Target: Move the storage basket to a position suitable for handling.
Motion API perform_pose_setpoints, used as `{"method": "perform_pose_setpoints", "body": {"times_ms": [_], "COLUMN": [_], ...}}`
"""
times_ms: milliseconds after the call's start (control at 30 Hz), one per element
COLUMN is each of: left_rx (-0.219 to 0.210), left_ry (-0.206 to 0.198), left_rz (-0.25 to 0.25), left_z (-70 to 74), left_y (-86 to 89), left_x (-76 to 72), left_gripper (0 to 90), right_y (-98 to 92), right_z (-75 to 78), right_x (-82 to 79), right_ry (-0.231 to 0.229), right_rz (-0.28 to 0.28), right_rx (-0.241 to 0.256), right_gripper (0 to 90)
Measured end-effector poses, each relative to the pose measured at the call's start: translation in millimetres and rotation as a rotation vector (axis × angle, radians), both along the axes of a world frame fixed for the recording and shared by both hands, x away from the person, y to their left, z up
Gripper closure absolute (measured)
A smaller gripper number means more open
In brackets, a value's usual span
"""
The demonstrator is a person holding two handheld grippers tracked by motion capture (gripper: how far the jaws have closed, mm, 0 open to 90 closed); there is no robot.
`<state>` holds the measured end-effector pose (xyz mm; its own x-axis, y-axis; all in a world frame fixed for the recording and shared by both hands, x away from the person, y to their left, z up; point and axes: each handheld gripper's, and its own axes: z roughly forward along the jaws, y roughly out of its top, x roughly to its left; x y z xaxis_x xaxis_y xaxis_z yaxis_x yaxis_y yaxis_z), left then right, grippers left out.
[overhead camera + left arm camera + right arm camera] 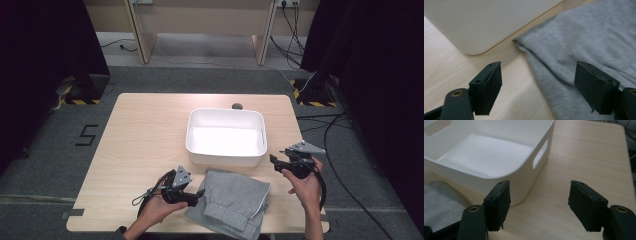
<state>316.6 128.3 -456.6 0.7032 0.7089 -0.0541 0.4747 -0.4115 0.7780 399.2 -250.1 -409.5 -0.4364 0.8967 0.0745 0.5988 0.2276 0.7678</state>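
Grey cloth, a folded garment point(232, 202), lay on the near edge of the wooden table point(145, 130), just in front of a white bin point(226, 136). At its left edge sat the left gripper point(199, 196), held low in the person's left hand point(159, 208), jaws wide apart, one over bare wood and the other over the fabric's border, pinching nothing. Further right, past the bin's near right corner, the right gripper point(274, 161) hung above the tabletop in the right hand point(306, 187), its jaws likewise spread and empty.
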Motion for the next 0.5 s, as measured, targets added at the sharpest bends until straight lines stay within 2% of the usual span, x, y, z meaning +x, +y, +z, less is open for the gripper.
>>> {"method": "perform_pose_setpoints", "body": {"times_ms": [67,167,233,500], "left_rx": [-0.008,-0.026,-0.031,-0.057], "left_ry": [-0.007,-0.018,-0.023,-0.002], "left_rz": [-0.007,-0.005,0.007,0.038], "left_z": [2.5,5.7,6.7,3.0], "left_y": [-0.3,3.3,7.4,23.1], "left_x": [-6.2,-12.0,-14.8,-25.1], "left_gripper": [21.5,21.3,21.1,18.7], "right_y": [-1.5,-1.5,-0.5,7.5], "right_z": [-0.5,2.3,4.8,9.5], "right_x": [-2.0,-6.1,-8.3,-18.5], "right_ry": [0.009,-0.004,-0.013,-0.026], "right_rz": [0.001,0.008,0.012,0.036], "right_rx": [0.028,0.034,0.029,0.018], "right_gripper": [33.3,32.7,32.5,31.7]}}
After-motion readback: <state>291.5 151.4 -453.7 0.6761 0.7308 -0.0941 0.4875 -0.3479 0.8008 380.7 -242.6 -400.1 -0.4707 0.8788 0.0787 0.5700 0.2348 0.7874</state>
